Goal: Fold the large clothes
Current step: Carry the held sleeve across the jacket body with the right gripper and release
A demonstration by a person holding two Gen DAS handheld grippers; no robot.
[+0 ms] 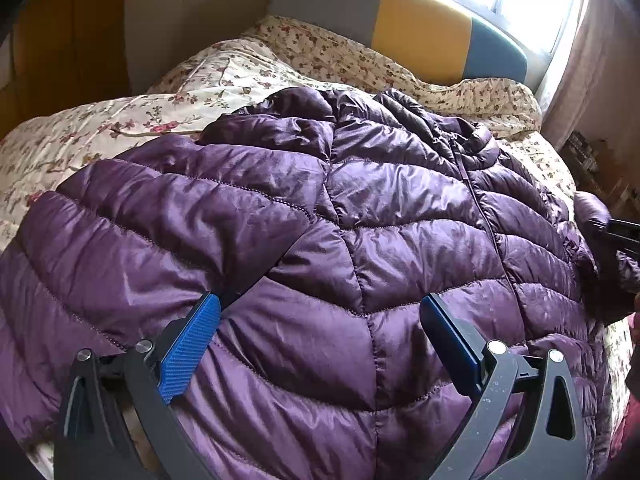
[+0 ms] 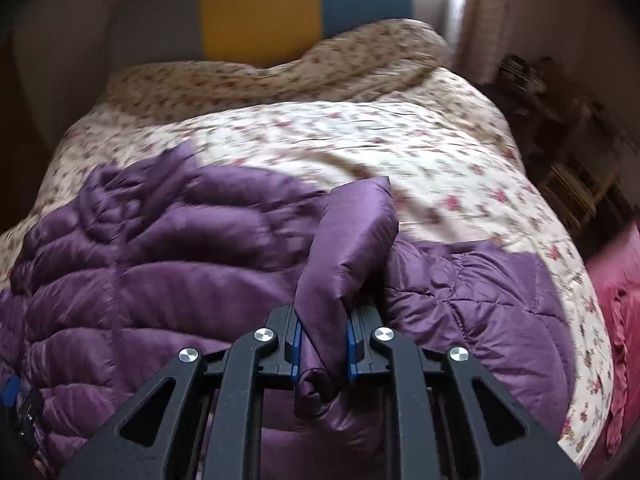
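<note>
- Nearest in the right wrist view, the right tongs are clamped on a bunched fold of the purple quilted down jacket, which looks like a sleeve end standing up between the blue pads.
- In the left wrist view the left tongs stand wide apart just above the jacket's near panel, gripping nothing. Whether the pad tips touch the fabric I cannot tell.
- The jacket lies spread across the near half of the bed, front up, with its zip running from near to far, right of centre. The collar end is crumpled at the far side.
- Beyond it is the floral quilt, then a rumpled second floral cover and the grey, yellow and blue headboard. A pink cloth sits at the right edge.
- Risks, as I judge them:
  - The shell fabric is slick and puffy, so the sleeve could slip out of the right tongs if it is pulled hard or fast across the body.
  - With the left tongs holding nothing, dragging the sleeve may pull the whole jacket sideways over the quilt rather than fold it.
  - The trapped air in the padding is likely to make any fold spring back unless it is pressed down.
  - The crumpled far collar could end up folded in unevenly.
</note>
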